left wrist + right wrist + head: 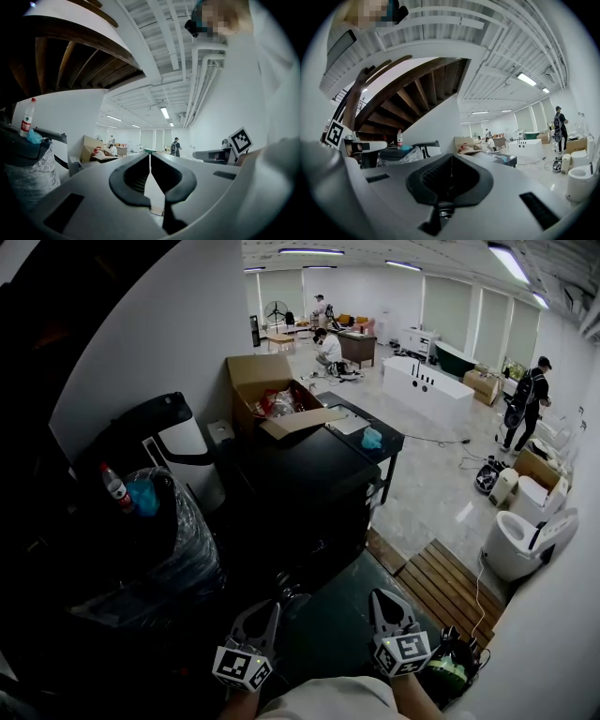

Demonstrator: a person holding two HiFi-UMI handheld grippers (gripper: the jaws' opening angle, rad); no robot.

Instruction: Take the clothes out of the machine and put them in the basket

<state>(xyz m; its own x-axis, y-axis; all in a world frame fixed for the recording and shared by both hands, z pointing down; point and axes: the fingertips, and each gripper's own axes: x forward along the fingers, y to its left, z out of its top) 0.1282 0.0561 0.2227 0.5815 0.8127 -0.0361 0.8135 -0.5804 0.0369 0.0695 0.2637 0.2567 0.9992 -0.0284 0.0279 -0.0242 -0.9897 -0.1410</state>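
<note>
L gripper [265, 607] & R gripper [385, 598] sit at the bottom of the head view, side by side but well apart, both pointing fwd & level. L jaws: tips together, nothing btwn them. R jaws: fully together too, empty.

Straight ahead of both, beyond the tips: a dark cabinet [305, 474] w/ a black top, its front in shadow. Can't tell if it's the machine; too dark there to make out a door or clothes.

Ahead-left of L gripper: black bin [159, 540] w/ a clear plastic liner. A bottle [114, 487] w/ a red label sticks out of it, next to a blue item [145, 495].

Beyond the cabinet, farther ahead: open cardboard box [267, 390], flaps up.

Ahead-right of R gripper: wooden slat platform [452, 585] on the floor, then a white toilet [518, 542] farther right. Just right of R gripper: dark-green object [448, 667], unclear what.

Far ahead: white tub [427, 385] and a crouched person [328, 348]. A standing person [527, 395] is far to the right.
</note>
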